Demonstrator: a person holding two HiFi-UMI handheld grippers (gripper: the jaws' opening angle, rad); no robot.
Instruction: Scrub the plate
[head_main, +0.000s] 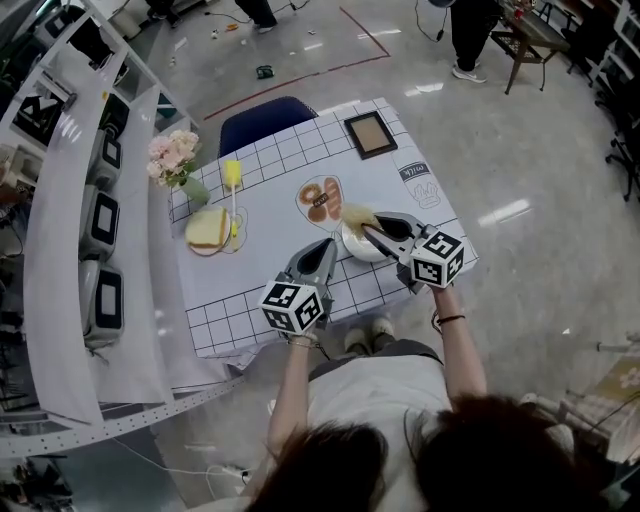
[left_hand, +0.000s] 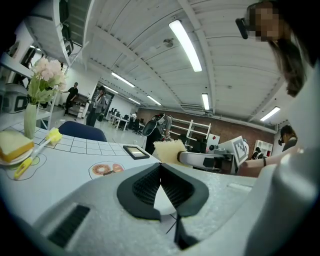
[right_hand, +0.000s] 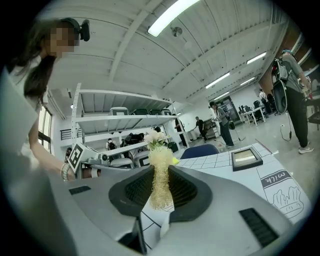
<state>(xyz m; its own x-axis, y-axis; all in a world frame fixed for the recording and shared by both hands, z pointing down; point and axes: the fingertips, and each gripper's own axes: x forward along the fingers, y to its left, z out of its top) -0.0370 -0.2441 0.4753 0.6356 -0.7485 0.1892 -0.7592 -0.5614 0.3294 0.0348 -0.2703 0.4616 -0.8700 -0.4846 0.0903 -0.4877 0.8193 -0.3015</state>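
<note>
Jaws of our right gripper (right_hand: 160, 172) are squeezed tight on a yellow scrubber (right_hand: 160, 182). The scrubber is rough and stringy, and it sticks up past the tips. From our head view we see the right gripper (head_main: 370, 230) hold the scrubber (head_main: 357, 214) over the far side of the white plate (head_main: 355, 246).

The plate sits near our edge of the table (head_main: 250, 295), on a white cloth with black squares. Our left gripper (head_main: 328, 248) comes in at the plate's left side. In the left gripper view its jaws are closed, with the tips together, on a bit of white down between the pads. We think this is the plate's rim, but we can't be sure, as most of the plate is hidden there. Just past the left gripper (left_hand: 161, 167) we see the scrubber (left_hand: 169, 150) and the right gripper (left_hand: 200, 159).

Farther off on the table are a slice of bread (head_main: 207, 229) on a small dish, a yellow brush (head_main: 232, 185) beside it, pink flowers (head_main: 172, 152) in a green vase, a dark picture frame (head_main: 370, 134) and a flat picture of doughnuts (head_main: 322, 200). A blue chair (head_main: 265, 118) stands at the far side of the table.
</note>
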